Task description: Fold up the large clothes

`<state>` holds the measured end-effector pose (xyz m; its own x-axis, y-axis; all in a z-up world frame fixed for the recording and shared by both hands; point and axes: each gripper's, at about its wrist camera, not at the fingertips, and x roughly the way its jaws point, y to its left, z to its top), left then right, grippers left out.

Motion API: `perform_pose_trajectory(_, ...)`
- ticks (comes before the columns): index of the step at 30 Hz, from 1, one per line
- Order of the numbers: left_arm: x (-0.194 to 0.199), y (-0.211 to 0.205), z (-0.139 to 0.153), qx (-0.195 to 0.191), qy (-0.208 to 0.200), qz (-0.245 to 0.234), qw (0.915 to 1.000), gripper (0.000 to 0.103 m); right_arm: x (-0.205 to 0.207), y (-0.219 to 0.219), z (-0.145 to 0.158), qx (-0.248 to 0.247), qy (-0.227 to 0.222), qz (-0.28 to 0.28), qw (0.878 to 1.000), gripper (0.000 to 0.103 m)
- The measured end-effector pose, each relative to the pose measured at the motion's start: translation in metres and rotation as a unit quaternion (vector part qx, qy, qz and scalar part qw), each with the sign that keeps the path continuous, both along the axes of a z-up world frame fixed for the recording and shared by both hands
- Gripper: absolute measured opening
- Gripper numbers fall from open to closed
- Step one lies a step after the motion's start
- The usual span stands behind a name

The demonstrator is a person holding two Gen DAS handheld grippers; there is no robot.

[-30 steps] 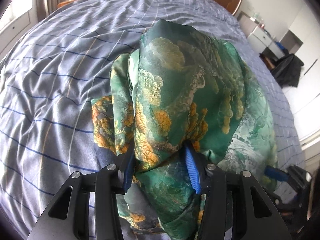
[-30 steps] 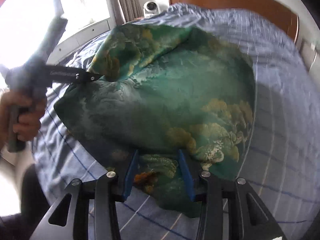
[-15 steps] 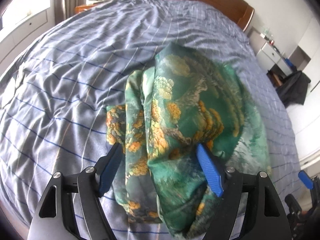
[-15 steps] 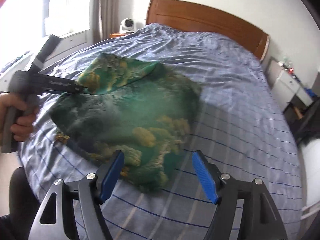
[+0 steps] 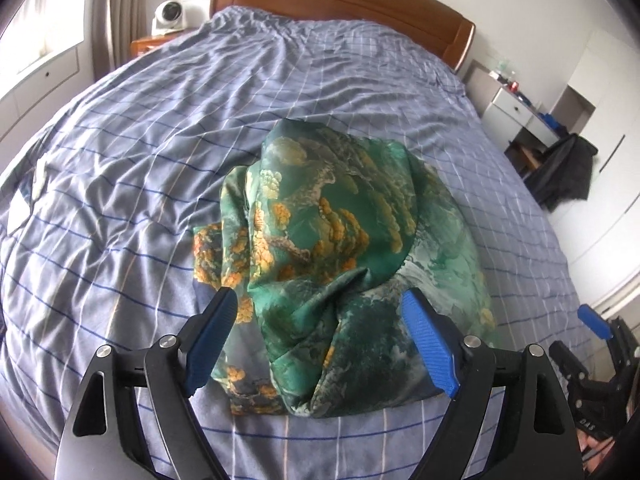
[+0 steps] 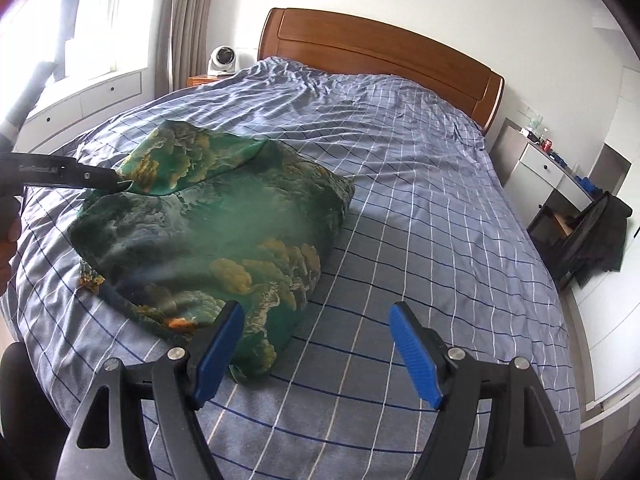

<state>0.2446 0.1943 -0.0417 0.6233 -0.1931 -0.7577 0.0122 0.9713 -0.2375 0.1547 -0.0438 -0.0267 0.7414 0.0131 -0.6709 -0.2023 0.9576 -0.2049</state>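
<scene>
I had let go: both my left gripper (image 5: pixel 318 336) and right gripper (image 6: pixel 318 352) stood wide, empty; the green printed garment (image 5: pixel 340 248) lay bunched at twelve o'clock, needing regrasping.

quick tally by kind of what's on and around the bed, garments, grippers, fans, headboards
Green garment: 1
Grippers: 2, left gripper and right gripper
White fan: 1
Wooden headboard: 1
Total: 5
</scene>
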Motion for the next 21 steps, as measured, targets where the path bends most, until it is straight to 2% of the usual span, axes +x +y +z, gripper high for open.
perform_pose_trajectory(6, -0.008, 0.009, -0.004, 0.000, 0.005, 0.007, 1.0000, 0.086, 0.002, -0.002, -0.003, 0.001, 0.005, -0.003, 1.000, 0.077)
perform_pose_trajectory(9, -0.020, 0.023, -0.008, 0.001, 0.008, 0.019, 0.9998, 0.086, 0.000, -0.011, -0.004, 0.019, 0.006, -0.001, 1.000, 0.077)
perform_pose_trajectory(15, -0.048, 0.073, -0.032, -0.019, 0.029, 0.075, 0.9966, 0.089, 0.001, -0.057, -0.025, 0.073, 0.035, -0.039, 0.996, 0.077)
perform_pose_trajectory(19, -0.064, 0.103, -0.055, -0.044, 0.053, 0.108, 0.9918, 0.089, 0.000, -0.105, -0.045, 0.139, 0.061, -0.091, 0.984, 0.077)
perform_pose_trajectory(21, -0.066, 0.108, -0.062, -0.050, 0.061, 0.113, 0.9905, 0.089, -0.007, -0.128, -0.049, 0.184, 0.053, -0.107, 0.976, 0.077)
